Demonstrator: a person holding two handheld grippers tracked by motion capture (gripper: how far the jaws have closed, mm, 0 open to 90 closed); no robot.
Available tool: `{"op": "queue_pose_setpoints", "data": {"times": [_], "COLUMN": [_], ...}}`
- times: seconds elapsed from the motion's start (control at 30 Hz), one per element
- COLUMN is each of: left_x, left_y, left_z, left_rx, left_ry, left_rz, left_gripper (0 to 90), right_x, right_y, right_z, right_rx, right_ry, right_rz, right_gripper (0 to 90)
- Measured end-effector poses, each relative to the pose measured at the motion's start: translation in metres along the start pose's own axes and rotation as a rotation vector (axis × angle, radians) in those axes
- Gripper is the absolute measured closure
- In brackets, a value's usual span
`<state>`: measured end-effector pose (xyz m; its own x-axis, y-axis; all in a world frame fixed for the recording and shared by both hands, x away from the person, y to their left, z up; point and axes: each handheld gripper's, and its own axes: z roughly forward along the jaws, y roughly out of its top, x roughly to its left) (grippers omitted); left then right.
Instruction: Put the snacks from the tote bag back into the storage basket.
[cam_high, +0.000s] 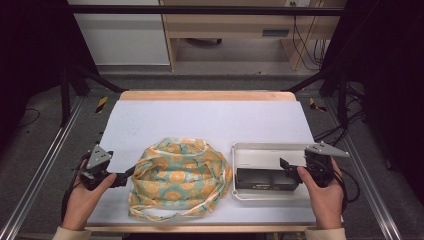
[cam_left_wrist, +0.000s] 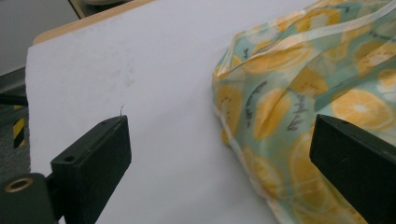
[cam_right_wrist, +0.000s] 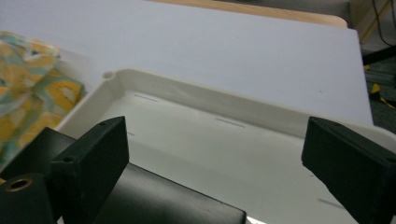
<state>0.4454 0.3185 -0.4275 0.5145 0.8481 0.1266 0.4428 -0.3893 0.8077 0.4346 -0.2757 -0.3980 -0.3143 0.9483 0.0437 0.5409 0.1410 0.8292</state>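
Both hands enter from the near edge of the table (cam_high: 210, 117), each holding a gripper. Left hand (cam_high: 86, 197) carries the left gripper (cam_high: 131, 173), which sits low over the white table surface with its jaws spread wide and nothing between them. Directly ahead of those jaws lies a cloth bag (cam_high: 180, 177) printed with orange slices on a pale green ground. In the left gripper view the bag (cam_left_wrist: 299, 98) lies ahead of the right-hand jaw and partly behind it, while bare table shows ahead of the left-hand jaw. Whether that jaw touches the fabric cannot be told. A loose strap of the bag trails along its near side, toward the person.

Right hand (cam_high: 325, 197) carries the right gripper (cam_high: 286, 166), jaws likewise released and wide apart, gripping nothing. It is held over a white tray (cam_high: 250, 150). A black box (cam_high: 265, 179) lies inside the tray, at its near side, just below and between the jaws. In the right gripper view the tray (cam_right_wrist: 224, 105) wall runs across ahead of the jaws, the box (cam_right_wrist: 163, 200) sits beneath them, and the bag (cam_right_wrist: 28, 88) lies just beyond the tray, off the left-hand jaw.
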Motion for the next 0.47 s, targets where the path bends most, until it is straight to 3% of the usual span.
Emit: {"op": "queue_pose_setpoints", "data": {"times": [0.27,0.37,0.47], "left_x": [0.007,0.006,0.007], "left_y": [-0.018,-0.025,-0.030], "left_z": [0.001,-0.002,-0.005], "left_rx": [-0.004,-0.016,-0.008], "left_ry": [0.058,0.085,0.112], "left_rz": [-0.033,-0.045,-0.018], "left_gripper": [5.7,5.7,5.6], "right_x": [-0.008,-0.011,-0.012], "right_y": [-0.029,-0.040,-0.048], "right_z": [-0.004,-0.011,-0.017], "right_rx": [-0.019,-0.053,-0.077], "right_ry": [-0.086,-0.085,-0.070], "right_rz": [0.049,0.083,0.102], "right_gripper": [7.0,6.1,5.7]}}
